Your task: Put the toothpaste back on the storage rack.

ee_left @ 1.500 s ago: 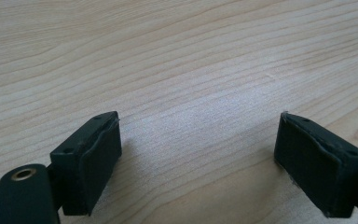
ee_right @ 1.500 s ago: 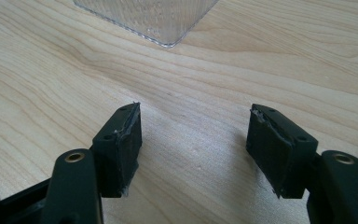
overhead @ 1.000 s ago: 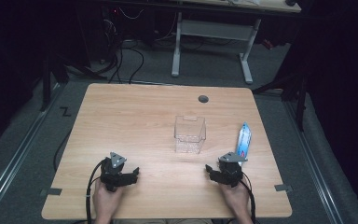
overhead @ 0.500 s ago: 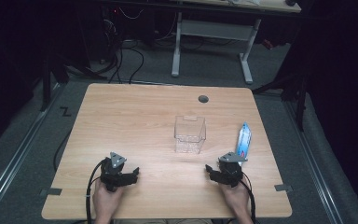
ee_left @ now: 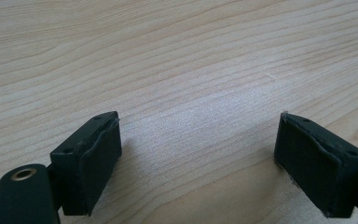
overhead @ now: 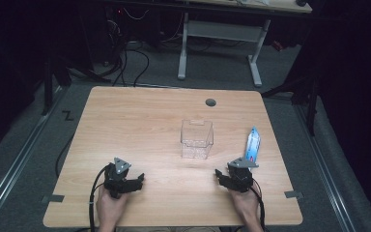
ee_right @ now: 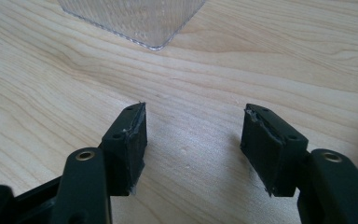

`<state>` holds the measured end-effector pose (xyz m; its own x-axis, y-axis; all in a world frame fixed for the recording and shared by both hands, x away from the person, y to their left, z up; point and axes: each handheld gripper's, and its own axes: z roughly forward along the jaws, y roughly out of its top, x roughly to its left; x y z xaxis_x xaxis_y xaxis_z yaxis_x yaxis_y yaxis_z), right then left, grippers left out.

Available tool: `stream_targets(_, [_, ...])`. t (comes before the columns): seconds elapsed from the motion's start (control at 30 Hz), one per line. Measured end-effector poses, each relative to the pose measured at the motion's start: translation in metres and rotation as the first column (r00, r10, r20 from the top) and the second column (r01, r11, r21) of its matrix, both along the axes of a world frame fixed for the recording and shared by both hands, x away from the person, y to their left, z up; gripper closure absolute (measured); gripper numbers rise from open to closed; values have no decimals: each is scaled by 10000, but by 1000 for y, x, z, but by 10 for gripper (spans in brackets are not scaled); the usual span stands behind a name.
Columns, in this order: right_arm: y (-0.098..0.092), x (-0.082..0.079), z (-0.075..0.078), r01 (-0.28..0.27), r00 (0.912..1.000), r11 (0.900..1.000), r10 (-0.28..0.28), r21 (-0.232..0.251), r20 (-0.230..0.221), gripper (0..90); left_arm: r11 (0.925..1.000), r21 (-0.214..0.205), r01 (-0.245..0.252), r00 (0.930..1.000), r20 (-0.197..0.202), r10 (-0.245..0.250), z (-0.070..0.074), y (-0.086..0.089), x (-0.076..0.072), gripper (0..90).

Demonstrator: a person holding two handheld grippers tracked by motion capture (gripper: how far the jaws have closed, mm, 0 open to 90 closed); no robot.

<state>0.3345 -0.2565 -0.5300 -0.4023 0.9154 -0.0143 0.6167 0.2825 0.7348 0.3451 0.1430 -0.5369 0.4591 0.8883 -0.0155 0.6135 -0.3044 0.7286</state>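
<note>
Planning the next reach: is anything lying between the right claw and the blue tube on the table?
Nothing visible does. The blue tube lies just beyond the right claw with bare table around it; the clear container stands off to the side.

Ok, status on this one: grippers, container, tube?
Left hand-held gripper open, empty. Right hand-held gripper open, jaws just narrowing, empty. Clear container and tube untouched on table. Nothing in the way.

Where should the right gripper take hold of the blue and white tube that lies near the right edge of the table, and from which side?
Probably at the middle of the tube, from above, the jaws across its narrow width. It lies flat and long on the table, apart from the clear box. The right gripper, jaws just narrowed and empty, sits just before its near end.
</note>
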Motion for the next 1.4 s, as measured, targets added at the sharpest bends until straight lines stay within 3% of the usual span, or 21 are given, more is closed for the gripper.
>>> stream_targets(0.23, [-4,-5,13,-34,9995,9999,29,146,323,415,10000,1,1,10000,1,-1,0,0,0,148])
stream_targets(0.57, [-12,-12,17,-45,9986,10000,41,88,537,422,10000,0,2,10000,-1,-2,0,0,0,148])
stream_targets(0.97, [-25,-17,26,292,9955,9962,-363,816,875,389,10000,-2,3,10000,1,-3,0,0,0,148])
stream_targets(1.4, [-39,-18,32,682,9908,9949,-763,747,1117,387,10000,-1,6,10000,-1,-6,0,0,0,148])
